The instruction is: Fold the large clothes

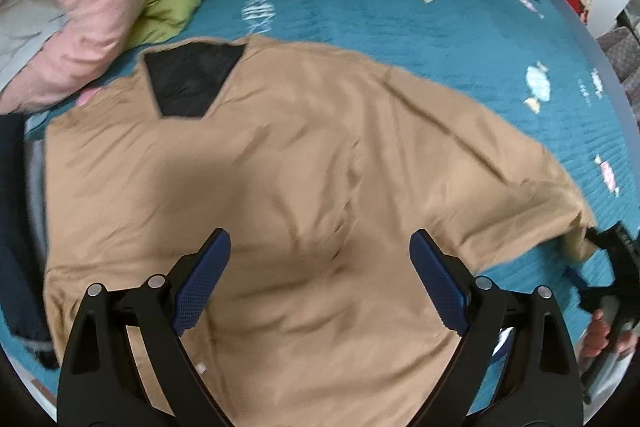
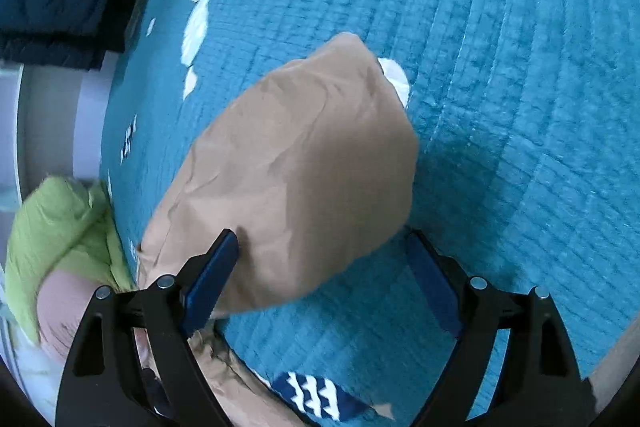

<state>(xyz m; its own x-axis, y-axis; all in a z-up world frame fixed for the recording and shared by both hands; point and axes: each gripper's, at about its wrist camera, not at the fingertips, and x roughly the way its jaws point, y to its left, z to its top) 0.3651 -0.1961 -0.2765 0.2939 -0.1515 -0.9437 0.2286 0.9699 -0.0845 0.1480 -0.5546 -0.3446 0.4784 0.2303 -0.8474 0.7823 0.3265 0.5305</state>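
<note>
Both claws gape wide and empty: left claw (image 1: pixel 320 283) above the tan garment (image 1: pixel 280 167) spread on the teal bed (image 1: pixel 360 7), right claw (image 2: pixel 320 275) over its sleeve (image 2: pixel 296 163).

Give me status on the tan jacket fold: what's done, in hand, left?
Done: the tan jacket with the black collar lining lies spread flat on the teal quilted bedspread. In hand: nothing gripped; the left gripper hangs open above the body, the right gripper open at the tan sleeve end. Left: sleeves not yet folded in, body not yet folded.
</note>
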